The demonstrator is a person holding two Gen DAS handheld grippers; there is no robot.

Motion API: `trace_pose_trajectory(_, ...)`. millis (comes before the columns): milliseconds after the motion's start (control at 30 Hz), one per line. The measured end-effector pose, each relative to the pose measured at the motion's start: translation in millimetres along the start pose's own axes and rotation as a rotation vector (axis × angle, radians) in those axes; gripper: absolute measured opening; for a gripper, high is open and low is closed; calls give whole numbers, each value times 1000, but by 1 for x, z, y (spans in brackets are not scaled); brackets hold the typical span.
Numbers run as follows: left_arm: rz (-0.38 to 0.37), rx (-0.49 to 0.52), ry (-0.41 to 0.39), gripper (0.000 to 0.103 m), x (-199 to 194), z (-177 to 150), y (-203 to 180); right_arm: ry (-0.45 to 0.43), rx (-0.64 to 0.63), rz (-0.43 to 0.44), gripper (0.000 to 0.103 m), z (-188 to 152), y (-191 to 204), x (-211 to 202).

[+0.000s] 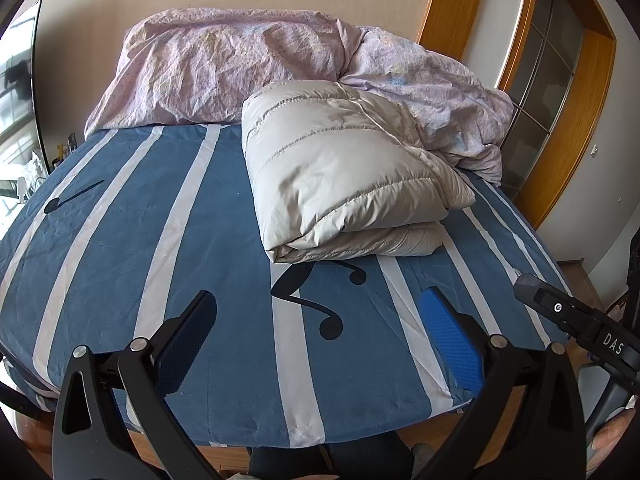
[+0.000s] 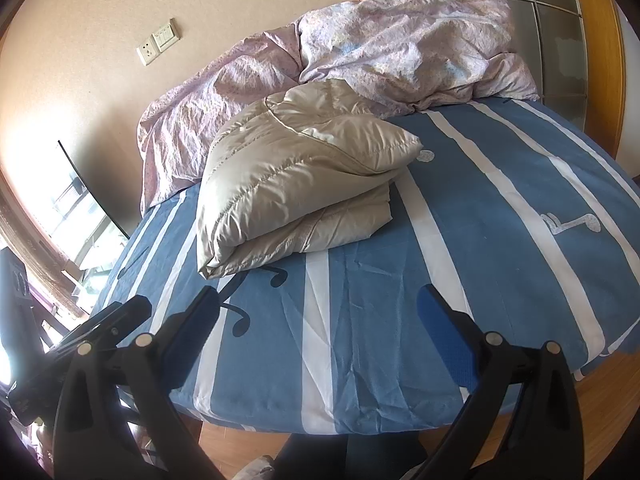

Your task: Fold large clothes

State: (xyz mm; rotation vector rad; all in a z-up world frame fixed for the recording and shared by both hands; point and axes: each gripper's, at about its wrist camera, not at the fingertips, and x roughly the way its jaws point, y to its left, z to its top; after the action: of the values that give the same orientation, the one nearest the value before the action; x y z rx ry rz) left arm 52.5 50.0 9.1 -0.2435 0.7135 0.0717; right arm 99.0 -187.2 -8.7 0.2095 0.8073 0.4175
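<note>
A beige quilted down jacket (image 1: 340, 172) lies folded into a thick bundle on the blue bed sheet with white stripes (image 1: 224, 264). It also shows in the right wrist view (image 2: 288, 184). My left gripper (image 1: 316, 304) is open and empty, above the foot of the bed, short of the jacket. My right gripper (image 2: 320, 304) is open and empty, also near the foot edge, short of the jacket. The right gripper's body (image 1: 576, 320) shows at the right edge of the left wrist view.
A crumpled pink duvet (image 1: 224, 68) is piled at the head of the bed, touching the jacket's far side; it also shows in the right wrist view (image 2: 400, 56). A wooden door frame (image 1: 568, 128) stands to the right. A window (image 2: 80, 216) is at left.
</note>
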Motion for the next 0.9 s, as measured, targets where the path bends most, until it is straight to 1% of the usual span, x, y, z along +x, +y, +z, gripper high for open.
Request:
trace_pose_trajectory(267,-31,-9,19,102,6,1,0,3,7,-4,99,0,-3,3)
trace_pose_trajectory(900,-34,-4,14,102,6,1,-2,3,10,-10,99,1,-7,5)
